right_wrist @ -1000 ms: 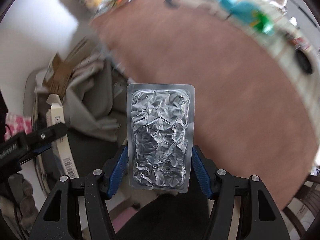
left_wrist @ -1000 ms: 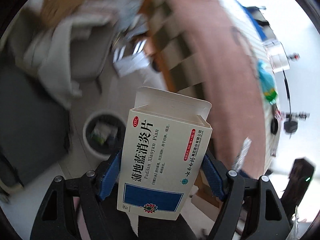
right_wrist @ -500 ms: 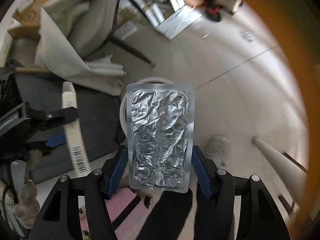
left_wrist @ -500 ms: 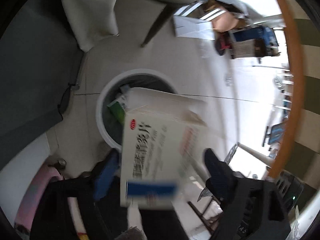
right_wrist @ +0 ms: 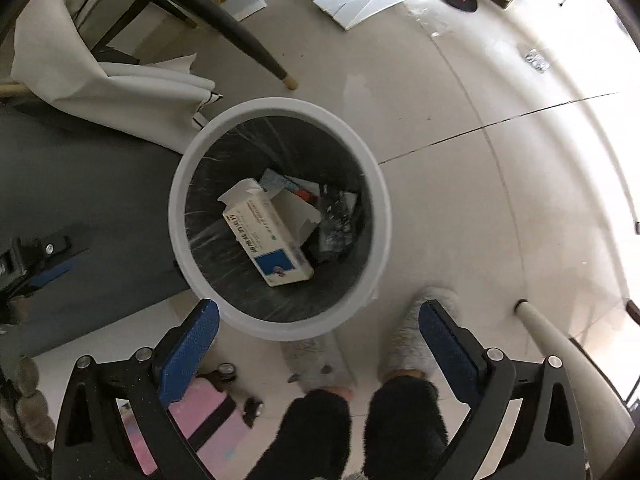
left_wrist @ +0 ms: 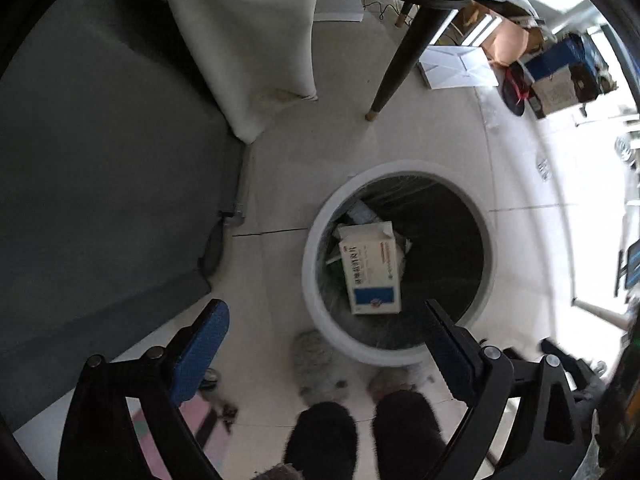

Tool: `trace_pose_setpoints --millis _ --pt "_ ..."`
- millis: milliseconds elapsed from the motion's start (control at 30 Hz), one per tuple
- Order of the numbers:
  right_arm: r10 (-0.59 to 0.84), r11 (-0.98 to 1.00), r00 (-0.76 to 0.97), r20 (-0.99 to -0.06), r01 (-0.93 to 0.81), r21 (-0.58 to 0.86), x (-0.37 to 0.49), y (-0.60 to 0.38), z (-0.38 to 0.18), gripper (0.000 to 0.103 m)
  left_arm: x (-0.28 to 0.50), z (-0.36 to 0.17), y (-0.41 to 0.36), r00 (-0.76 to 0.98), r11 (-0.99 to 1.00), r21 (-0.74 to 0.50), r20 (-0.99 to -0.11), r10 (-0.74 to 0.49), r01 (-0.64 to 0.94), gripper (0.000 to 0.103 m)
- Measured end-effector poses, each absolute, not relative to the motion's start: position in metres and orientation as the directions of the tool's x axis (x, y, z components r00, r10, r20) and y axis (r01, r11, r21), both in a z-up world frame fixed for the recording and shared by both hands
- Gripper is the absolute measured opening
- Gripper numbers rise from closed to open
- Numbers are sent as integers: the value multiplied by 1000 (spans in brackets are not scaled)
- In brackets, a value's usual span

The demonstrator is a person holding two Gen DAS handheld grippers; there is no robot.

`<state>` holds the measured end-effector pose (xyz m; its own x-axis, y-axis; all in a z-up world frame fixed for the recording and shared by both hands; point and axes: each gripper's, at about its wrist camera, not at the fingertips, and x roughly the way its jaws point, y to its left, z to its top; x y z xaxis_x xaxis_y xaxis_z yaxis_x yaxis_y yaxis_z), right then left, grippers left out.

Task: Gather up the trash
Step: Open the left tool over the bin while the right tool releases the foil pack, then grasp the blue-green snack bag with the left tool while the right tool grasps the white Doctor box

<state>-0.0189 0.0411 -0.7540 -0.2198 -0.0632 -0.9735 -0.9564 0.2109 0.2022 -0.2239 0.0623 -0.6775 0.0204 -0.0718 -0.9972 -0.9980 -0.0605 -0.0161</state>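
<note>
**My rig, as the wrist cameras show it**

I see the left gripper (left_wrist: 326,350) and right gripper (right_wrist: 319,346) alike: black angular frames, silver screws at the joints, textured blue pads on the fingers (left_wrist: 200,354). Below me, fuzzy black trouser legs (right_wrist: 404,420) and grey fluffy slippers (right_wrist: 412,344).

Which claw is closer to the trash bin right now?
Hard to call; perhaps right. The right claw hangs open over the trash bin's near rim; the left claw hangs open likewise, offset to its side.
</note>
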Motion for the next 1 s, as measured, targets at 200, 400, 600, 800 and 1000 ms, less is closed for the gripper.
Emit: trace_pose_setpoints --millis 200,400,600,800,1000 --pt "-39 190 -110 -993 -977 101 -19 40 -712 101 -216 -649 50 -34 -9 34 -997 -66 -999 96" --pt "-11 189 -75 -997 -979 72 -21 37 -666 101 -211 -616 40 -42 29 40 -997 -63 -999 96" --pt "17 185 -67 -998 -980 69 -22 27 -610 101 -206 -572 32 -45 59 42 -998 -38 -997 96" --pt "42 168 -68 -997 -983 74 -29 19 -541 101 -203 -512 20 -44 84 43 -999 -7 -996 96" --pt "81 184 -99 -992 -977 113 -30 8 -460 101 -196 -422 6 -64 112 72 -995 73 -991 96"
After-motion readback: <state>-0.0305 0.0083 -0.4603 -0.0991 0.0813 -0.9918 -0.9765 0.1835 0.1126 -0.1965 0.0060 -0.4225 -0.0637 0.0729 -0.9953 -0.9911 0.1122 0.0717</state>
